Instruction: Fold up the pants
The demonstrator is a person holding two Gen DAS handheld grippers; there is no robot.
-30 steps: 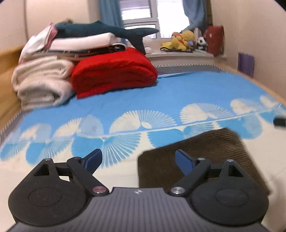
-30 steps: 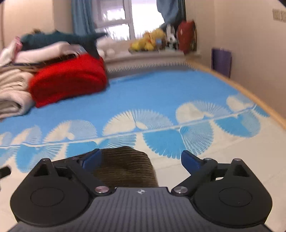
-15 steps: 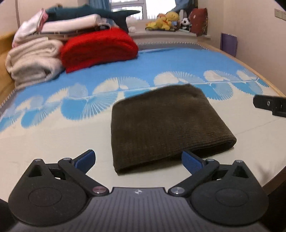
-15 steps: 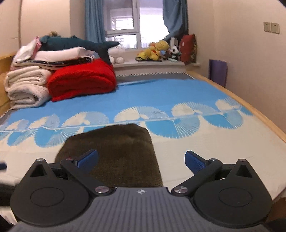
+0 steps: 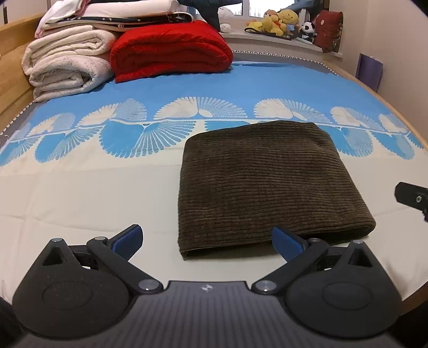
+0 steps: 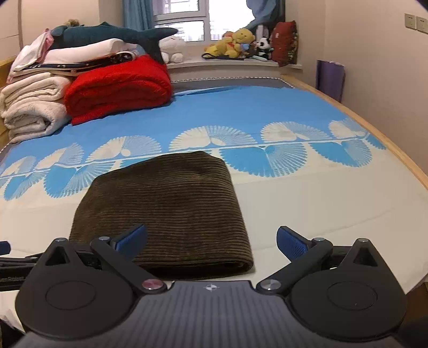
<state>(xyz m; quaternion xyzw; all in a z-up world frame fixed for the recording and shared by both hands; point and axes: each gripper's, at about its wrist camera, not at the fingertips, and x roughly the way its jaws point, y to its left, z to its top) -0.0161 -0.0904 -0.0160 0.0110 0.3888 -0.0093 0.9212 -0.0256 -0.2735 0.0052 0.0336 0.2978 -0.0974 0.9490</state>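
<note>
Since a second ago you have drawn both grippers back from the pants (image 5: 270, 182), so the whole folded bundle now shows in each view where only a corner did before.

The pants lie flat on the bed (image 5: 80, 203), folded into a brown corduroy rectangle on the cream band of the sheet, their far edge reaching the blue fan pattern. From your left wrist view, the pants sit right of centre, and the tip of your right gripper (image 5: 413, 198) pokes in at the right edge, just beside the pants. Your right wrist view instead puts the pants (image 6: 165, 206) left of centre and shows the shark (image 6: 112, 33) whole, atop the stacked bedding, as well as the window (image 6: 182, 18); part of your left gripper is a dark sliver at the left edge.

Beyond the pants, left to right: white blankets (image 5: 64, 64), a red blanket (image 5: 171, 49), then toys (image 5: 281, 22) on the sill. Nothing lies between you and the pants.

Your left gripper (image 5: 207, 238) has its jaws spread wide and holds nothing; its right finger overlaps the pants' near edge in the picture, though contact cannot be told. Your right gripper (image 6: 211, 239) is likewise wide apart and empty, its left finger overlapping the pants.
</note>
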